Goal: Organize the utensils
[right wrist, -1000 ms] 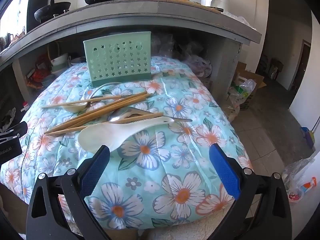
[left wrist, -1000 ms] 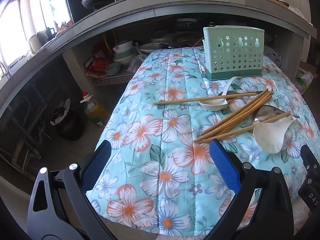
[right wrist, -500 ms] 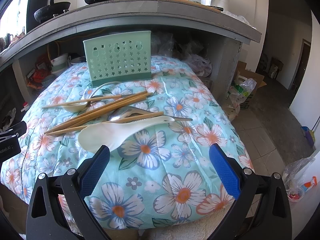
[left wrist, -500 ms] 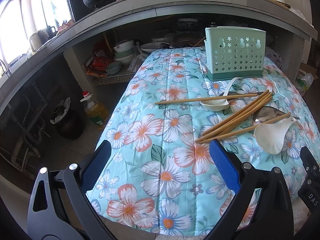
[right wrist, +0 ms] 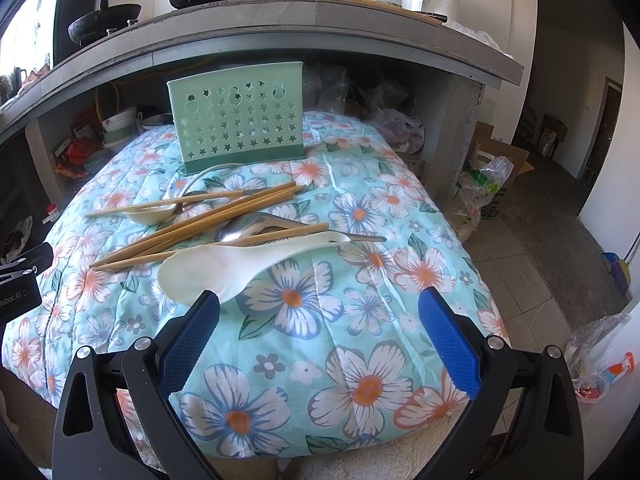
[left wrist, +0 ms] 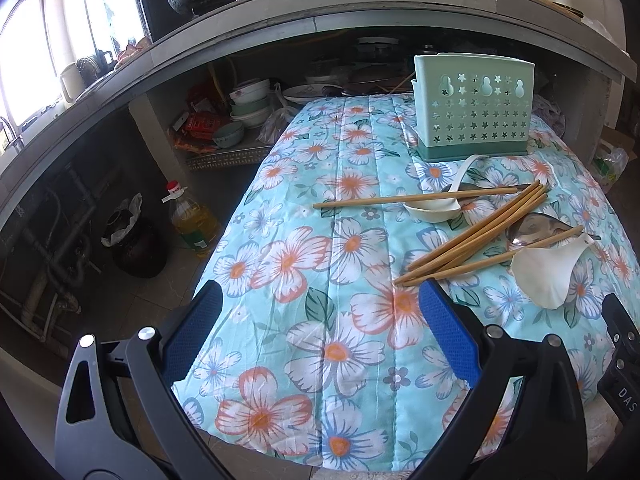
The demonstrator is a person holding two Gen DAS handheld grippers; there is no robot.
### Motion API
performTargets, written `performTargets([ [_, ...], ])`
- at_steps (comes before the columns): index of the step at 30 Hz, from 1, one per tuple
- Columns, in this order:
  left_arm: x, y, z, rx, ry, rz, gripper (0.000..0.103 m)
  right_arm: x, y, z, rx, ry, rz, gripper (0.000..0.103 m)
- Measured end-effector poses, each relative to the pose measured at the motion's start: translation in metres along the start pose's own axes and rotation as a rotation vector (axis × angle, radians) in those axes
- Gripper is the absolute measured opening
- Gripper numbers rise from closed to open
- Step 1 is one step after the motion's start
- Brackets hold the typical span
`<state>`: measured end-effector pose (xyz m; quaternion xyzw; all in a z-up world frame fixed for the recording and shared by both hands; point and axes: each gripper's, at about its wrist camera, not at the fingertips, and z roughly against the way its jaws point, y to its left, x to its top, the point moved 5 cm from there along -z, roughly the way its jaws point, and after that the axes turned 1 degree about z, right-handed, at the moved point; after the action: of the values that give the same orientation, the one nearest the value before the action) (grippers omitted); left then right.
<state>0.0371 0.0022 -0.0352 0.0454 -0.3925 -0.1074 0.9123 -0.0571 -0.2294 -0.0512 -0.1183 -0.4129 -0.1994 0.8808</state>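
Both grippers are being held wide open over the near edge of the floral quilt (right wrist: 360, 344), nothing gripped in either. The left gripper (left wrist: 320, 332) is being kept with jaws spread; the utensil pile is lying ahead and to its right, with the chopstick bundle (left wrist: 476, 236) ending just ahead of its right finger. The right gripper (right wrist: 318, 334) is likewise spread, empty; the white rice paddle (right wrist: 240, 260) is lying just ahead of its left finger, blade nearly at the fingertip, long axis running from near-left to far-right across the jaw line, handle pointing away to the right. A metal spoon (right wrist: 256, 228), a white soup spoon (right wrist: 150, 214) and a lone chopstick (right wrist: 160, 202) are lying further ahead. The green holder (right wrist: 238, 120) is standing upright beyond the pile, straight ahead of the right jaws, ahead-right of the left. The right gripper is judged nearer the paddle; the left, the chopstick ends. Nothing is yet being placed in the holder.
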Motion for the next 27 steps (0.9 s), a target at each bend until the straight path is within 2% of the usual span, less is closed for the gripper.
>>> performTargets([
  [27,0.0001,0.0038,-0.0016,-0.005,0.001,0.003,0.095,0.0004,0.0010,-0.0013,0.000,-0.006,0.000,0.097],
])
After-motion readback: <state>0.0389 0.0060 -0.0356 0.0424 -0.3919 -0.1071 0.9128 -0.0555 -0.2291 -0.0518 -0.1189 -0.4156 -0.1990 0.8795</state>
